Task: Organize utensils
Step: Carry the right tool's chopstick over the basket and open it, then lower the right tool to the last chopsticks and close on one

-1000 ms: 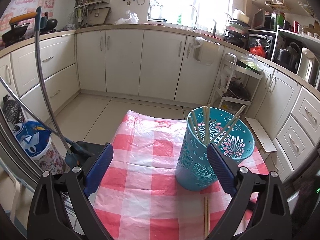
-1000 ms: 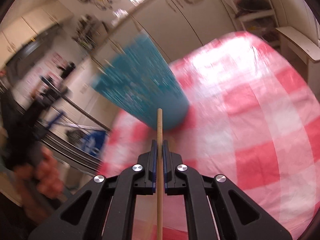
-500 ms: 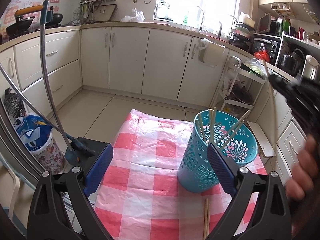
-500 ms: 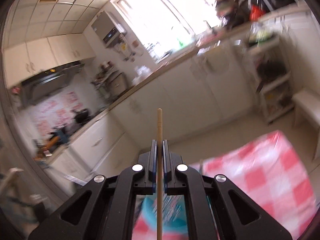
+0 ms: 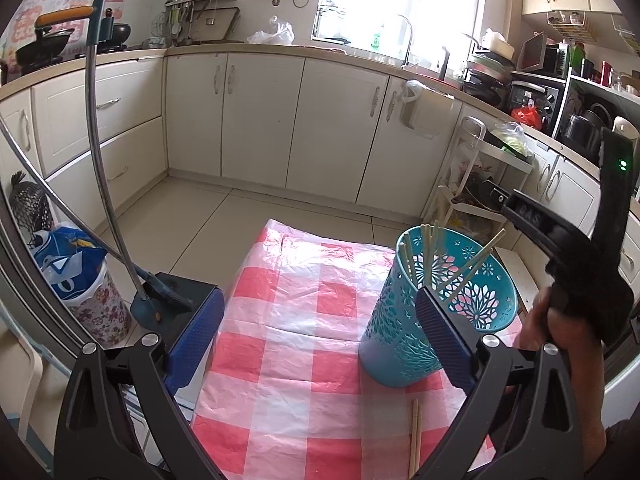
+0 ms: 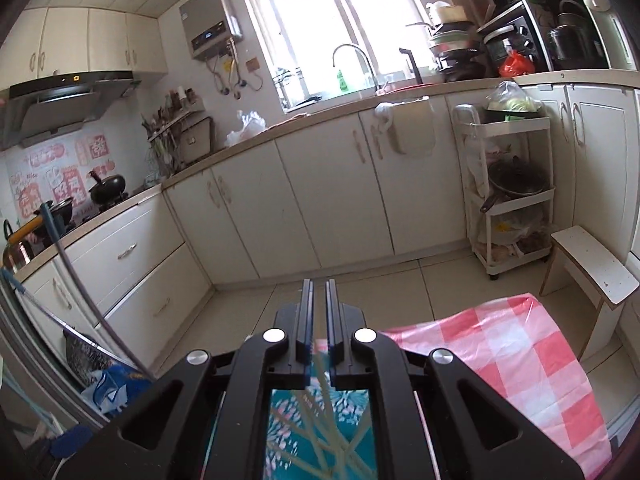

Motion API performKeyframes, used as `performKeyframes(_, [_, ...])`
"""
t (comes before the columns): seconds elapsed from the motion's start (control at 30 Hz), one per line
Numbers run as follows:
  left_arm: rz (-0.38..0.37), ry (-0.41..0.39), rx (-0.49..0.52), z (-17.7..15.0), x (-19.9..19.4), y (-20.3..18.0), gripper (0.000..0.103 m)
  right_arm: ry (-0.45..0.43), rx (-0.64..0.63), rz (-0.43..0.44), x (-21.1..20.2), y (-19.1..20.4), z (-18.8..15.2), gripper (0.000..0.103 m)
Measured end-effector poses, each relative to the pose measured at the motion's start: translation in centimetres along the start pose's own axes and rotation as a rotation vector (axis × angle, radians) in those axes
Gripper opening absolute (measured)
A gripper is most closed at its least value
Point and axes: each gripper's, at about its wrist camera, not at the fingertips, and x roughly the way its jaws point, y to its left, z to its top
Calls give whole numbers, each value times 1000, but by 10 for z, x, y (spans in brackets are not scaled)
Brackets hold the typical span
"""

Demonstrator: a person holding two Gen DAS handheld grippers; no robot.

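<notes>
The right tool (image 6: 319,320), jaws opening on nothing, hangs above the basket (image 5: 440,312); the left tool (image 5: 320,336) gapes empty. Worktop (image 5: 288,360) edge lies ahead.

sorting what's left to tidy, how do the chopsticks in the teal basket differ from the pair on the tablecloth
The chopsticks in the teal basket stand upright or lean, spread apart; the pair on the tablecloth lies flat, side by side. The basket ones are already stowed in the teal basket; the pair lies loose in front of it. Both look like pale wood.
</notes>
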Motion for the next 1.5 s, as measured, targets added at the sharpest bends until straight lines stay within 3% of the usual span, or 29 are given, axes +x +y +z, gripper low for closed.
performKeyframes(0.23, [3,-5,1,0,-1,0,93,-14,-30,39,-38,8,-6,20])
performKeyframes(0.37, [1,-5,3,0,-2,0,94,4,-19,32,-75,-1,-28,24])
performKeyframes(0.5, [3,0,-1,-1,-1,1,94,150,-36,-11,-88,-9,-80,25])
performKeyframes(0.57, [1,10,-4,-1,-1,2,94,273,-48,-25,-82,-15,-114,24])
performKeyframes(0.7, [10,27,25,-6,1,0,94,415,-73,-49,-65,-19,-155,19])
performKeyframes(1.07, [9,75,101,-19,10,-10,95,517,-174,-95,-41,-10,-181,15])
performKeyframes(1.3, [-28,189,168,-48,28,-27,95,531,-257,-111,-45,-7,-189,12])
performKeyframes(1.5, [-98,368,227,-93,58,-53,95,527,-180,-143,-51,-34,-181,6])
